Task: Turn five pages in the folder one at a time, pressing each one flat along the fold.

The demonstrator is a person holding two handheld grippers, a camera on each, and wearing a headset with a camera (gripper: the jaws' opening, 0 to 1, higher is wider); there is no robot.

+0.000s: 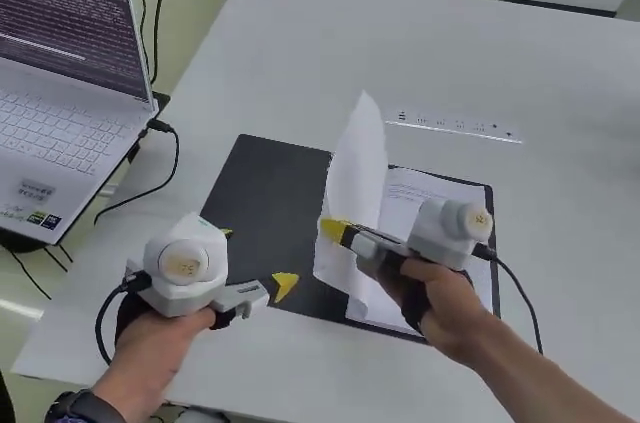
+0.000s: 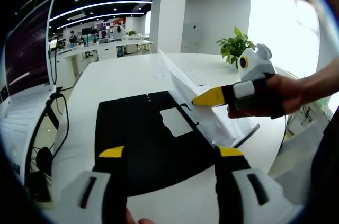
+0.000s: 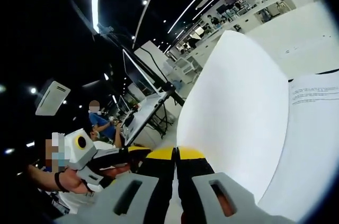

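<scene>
A black folder (image 1: 262, 211) lies open on the white table, its bare left cover (image 2: 148, 139) facing me. One white page (image 1: 356, 183) stands lifted almost upright over the fold. My right gripper (image 1: 336, 230) is shut on that page's lower edge; in the right gripper view its yellow tips (image 3: 176, 153) meet on the sheet (image 3: 238, 107). A printed page (image 3: 312, 128) lies flat beneath on the right side. My left gripper (image 1: 255, 261) hovers open at the folder's near left corner, with nothing between its yellow-tipped jaws (image 2: 170, 151).
An open laptop (image 1: 60, 93) sits at the left table edge with black cables (image 1: 150, 178) running toward the folder. A flush socket strip (image 1: 455, 126) lies behind the folder. A potted plant (image 2: 235, 49) stands far off. Other people sit in the background.
</scene>
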